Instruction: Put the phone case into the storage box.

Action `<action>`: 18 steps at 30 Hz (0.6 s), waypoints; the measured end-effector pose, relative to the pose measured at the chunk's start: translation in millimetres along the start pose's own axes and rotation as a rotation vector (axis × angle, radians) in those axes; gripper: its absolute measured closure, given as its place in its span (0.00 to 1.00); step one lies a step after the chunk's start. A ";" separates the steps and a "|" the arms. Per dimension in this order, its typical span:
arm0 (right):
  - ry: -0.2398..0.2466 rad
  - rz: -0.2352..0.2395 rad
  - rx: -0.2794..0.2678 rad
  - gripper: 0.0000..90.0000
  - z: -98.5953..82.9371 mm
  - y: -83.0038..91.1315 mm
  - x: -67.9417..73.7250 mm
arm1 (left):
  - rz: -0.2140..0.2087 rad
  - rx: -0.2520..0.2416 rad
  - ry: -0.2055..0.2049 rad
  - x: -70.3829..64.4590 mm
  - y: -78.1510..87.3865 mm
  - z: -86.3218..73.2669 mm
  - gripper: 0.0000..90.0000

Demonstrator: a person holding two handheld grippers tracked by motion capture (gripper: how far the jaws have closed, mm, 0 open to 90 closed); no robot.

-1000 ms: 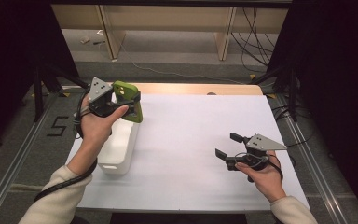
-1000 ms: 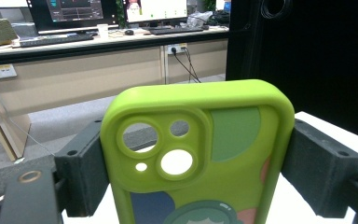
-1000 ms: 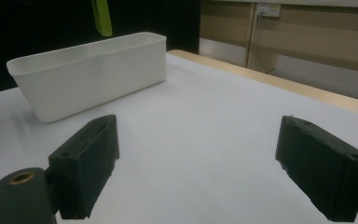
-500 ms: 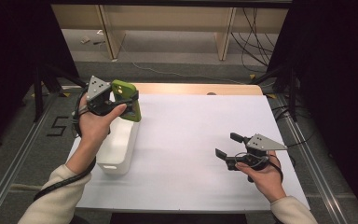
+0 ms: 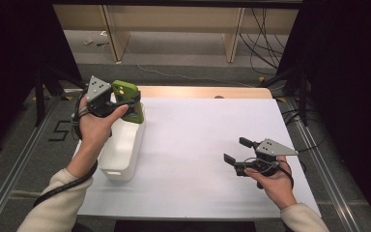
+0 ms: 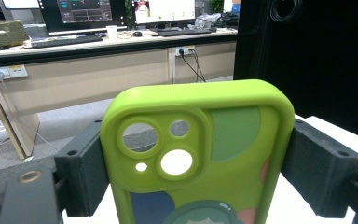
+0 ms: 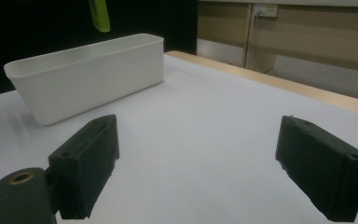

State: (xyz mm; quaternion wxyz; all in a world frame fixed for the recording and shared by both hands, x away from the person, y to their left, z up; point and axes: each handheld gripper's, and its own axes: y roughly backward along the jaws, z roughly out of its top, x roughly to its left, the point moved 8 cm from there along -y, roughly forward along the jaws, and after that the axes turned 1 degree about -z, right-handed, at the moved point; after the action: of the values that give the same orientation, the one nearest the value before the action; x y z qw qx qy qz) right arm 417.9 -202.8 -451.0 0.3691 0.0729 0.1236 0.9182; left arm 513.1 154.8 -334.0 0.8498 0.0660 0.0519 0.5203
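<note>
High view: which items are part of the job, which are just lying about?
In the job:
- green phone case, clamped in the left tool
- white bin, below the case

Not in use:
- right tool, open, low over the white table, holding nothing
- cables on the floor beyond the table
- monitors on the far desk

The left gripper (image 5: pixel 125 102), clamped on the green phone case (image 5: pixel 127 100), has drifted slightly toward the upper left of the high view, seemingly rising above the white bin (image 5: pixel 122 147).
</note>
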 end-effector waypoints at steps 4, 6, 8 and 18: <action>-0.001 -0.001 0.000 0.16 -0.3 -0.1 -0.1 | 0.008 0.001 0.002 3.7 -0.9 -0.2 0.18; -0.001 -0.002 -0.001 0.16 0.0 -0.1 -0.2 | 0.009 0.002 0.003 4.6 -1.5 -0.4 0.18; -0.001 -0.002 0.001 0.16 -0.3 0.0 -0.3 | 0.011 0.003 0.003 5.6 -2.0 -0.5 0.18; -0.006 -0.003 0.000 0.16 -0.5 -0.3 -0.6 | 0.022 0.006 0.004 10.6 -4.8 0.3 0.18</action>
State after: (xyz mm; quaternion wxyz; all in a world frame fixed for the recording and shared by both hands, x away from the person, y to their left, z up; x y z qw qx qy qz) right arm 418.4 -203.0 -451.6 0.3708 0.0757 0.1224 0.9175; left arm 522.1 162.0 -334.7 0.8439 0.0681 0.0545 0.5294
